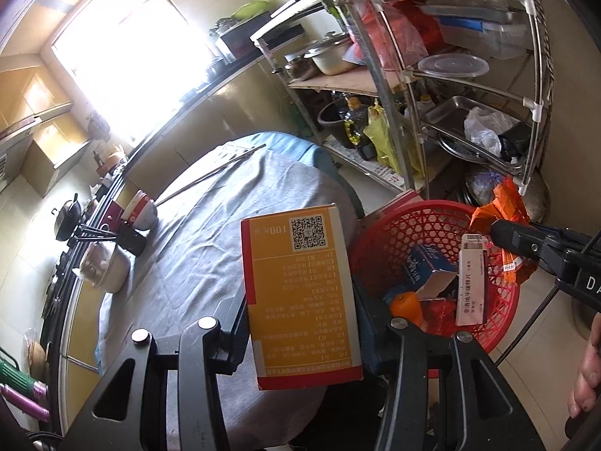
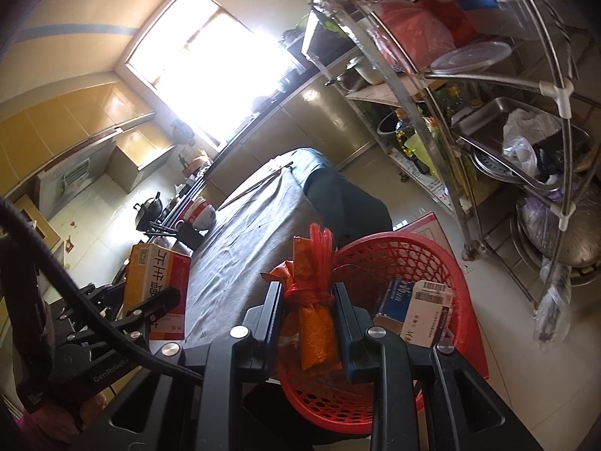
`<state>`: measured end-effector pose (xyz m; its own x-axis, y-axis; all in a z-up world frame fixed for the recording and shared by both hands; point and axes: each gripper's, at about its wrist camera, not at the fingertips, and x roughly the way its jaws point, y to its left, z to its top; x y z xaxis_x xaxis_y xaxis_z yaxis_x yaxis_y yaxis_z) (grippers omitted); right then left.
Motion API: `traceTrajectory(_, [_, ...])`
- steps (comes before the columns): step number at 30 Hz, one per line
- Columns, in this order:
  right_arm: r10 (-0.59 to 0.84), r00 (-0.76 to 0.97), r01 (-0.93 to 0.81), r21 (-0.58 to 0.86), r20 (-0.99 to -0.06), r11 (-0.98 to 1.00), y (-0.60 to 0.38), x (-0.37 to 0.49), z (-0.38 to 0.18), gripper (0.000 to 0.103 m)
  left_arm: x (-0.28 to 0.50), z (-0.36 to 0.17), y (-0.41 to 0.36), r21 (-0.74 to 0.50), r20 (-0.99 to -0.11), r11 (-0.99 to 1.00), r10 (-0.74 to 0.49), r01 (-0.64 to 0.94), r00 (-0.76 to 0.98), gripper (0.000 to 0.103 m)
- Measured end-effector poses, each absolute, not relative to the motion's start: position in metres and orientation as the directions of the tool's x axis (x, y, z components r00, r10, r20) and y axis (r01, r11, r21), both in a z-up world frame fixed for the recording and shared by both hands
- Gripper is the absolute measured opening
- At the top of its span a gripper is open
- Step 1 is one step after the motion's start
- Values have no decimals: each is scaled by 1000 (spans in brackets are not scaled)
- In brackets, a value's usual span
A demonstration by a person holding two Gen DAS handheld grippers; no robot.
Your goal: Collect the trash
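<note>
Where mesh curves: red plastic basket (image 2: 394, 255), round.

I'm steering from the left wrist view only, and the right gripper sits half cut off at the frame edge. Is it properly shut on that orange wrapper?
Observer: Yes. The right gripper is shut on the orange packet, which has a red plastic tie around its middle.
Operator: Is it over the basket?
Observer: It hangs over the near-left rim of the red basket, apart from the blue box inside.
Operator: And my yellow box?
Observer: The left gripper holds the yellow box well left of the basket, across the grey cloth.
</note>
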<state>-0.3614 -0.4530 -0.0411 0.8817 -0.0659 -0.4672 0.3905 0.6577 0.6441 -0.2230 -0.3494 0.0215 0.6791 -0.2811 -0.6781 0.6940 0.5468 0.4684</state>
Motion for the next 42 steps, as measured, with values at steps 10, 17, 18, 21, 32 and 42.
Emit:
traceTrajectory(10, [-84, 882, 407, 659, -464, 633, -466, -365, -41, 29, -213, 5, -371, 346, -743, 519, -358, 782, 566, 50])
traceTrajectory(17, [-100, 869, 440, 662, -485, 606, -475, -361, -48, 30, -208, -6, -381, 328, -748, 494, -385, 805, 541, 50])
traceTrajectory(18, [-99, 867, 443, 664, -489, 602, -477, -361, -50, 30, -209, -7, -383, 326, -748, 487, -392, 811, 536, 50])
traceTrajectory(21, [-91, 861, 456, 677, -501, 578, -482, -360, -59, 30, -211, -8, -388, 325, -748, 465, -406, 823, 525, 53])
traceTrajectory(32, [-101, 861, 469, 703, -498, 535, -494, -373, -56, 34, -201, 13, -371, 290, -729, 501, -436, 816, 527, 65])
traceTrajectory(42, [-101, 858, 447, 637, -503, 628, -467, -365, -23, 35, -204, 49, -325, 348, -670, 596, -382, 724, 636, 72])
